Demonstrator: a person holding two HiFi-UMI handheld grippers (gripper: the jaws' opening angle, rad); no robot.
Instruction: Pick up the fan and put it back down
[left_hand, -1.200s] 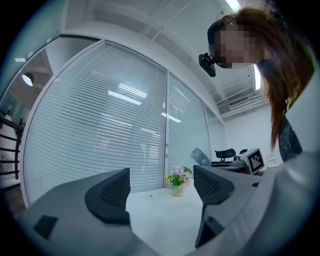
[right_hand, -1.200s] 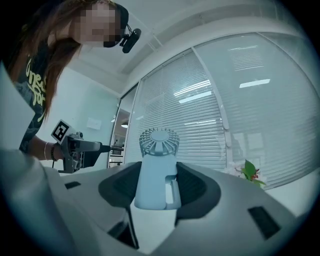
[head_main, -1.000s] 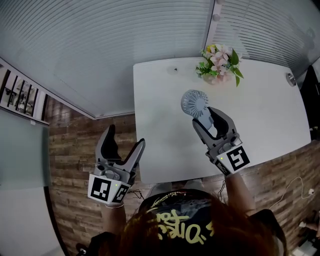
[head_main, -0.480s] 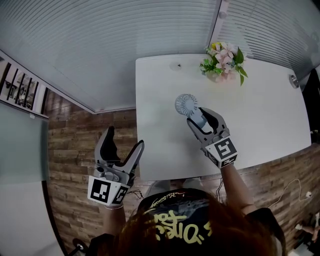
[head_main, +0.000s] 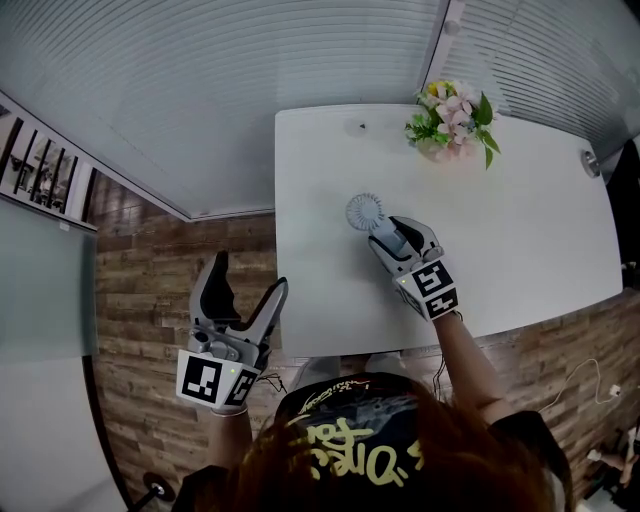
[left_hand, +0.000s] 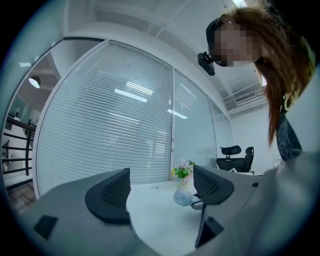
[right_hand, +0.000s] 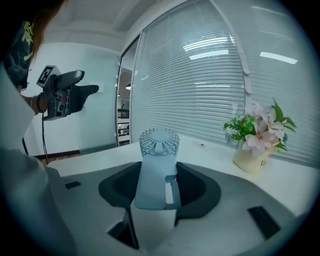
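Head view: my right tool (head_main: 398, 232) is clamped on the fan (head_main: 366, 212), low over the counter (head_main: 520, 220); whether the fan touches the counter I cannot tell. My left tool (head_main: 250, 282) hangs off the counter's near edge, well apart from the fan. Left gripper view: jaws wide, nothing between them; the fan lies far ahead and slightly right. Right gripper view: the fan's handle sits gripped between the jaws, long axis running straight out along the tool, head beyond the tips. Judgement: the set-down falls to the right tool.
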